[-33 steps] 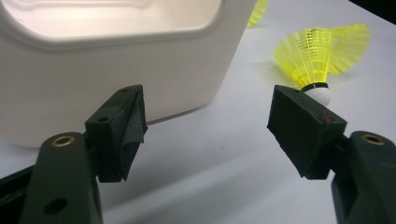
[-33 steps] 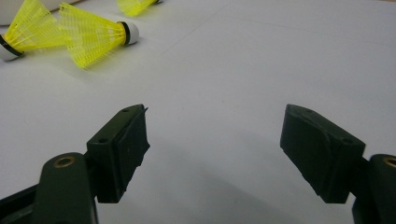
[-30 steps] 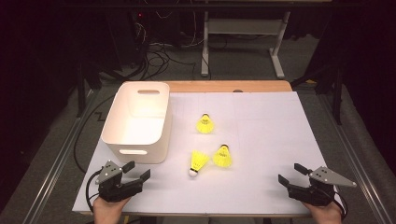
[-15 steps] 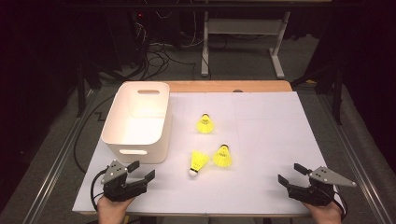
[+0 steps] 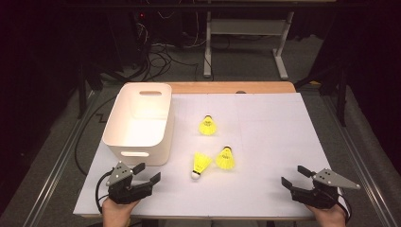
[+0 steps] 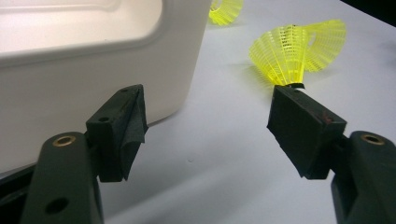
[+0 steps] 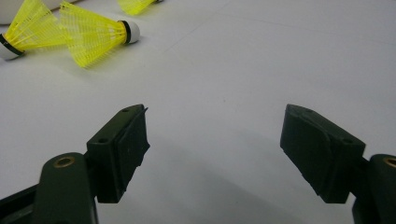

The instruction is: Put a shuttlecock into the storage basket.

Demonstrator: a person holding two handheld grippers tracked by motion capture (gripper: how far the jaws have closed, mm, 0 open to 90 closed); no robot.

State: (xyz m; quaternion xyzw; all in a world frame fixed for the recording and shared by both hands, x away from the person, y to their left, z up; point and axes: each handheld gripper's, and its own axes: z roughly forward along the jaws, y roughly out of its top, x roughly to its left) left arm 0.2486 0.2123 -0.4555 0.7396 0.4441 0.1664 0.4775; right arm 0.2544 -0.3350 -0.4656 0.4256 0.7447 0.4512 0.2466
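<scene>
The table (image 5: 265,123) is seen from above and in front; each gripper view is taken low and close along the sheet, and the yellow shuttlecocks (image 5: 213,161) (image 6: 299,49) (image 7: 70,28) are shared at upper frame

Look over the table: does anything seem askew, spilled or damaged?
Nothing is damaged. Three yellow shuttlecocks lie tipped over, loose beside the white bin.
</scene>
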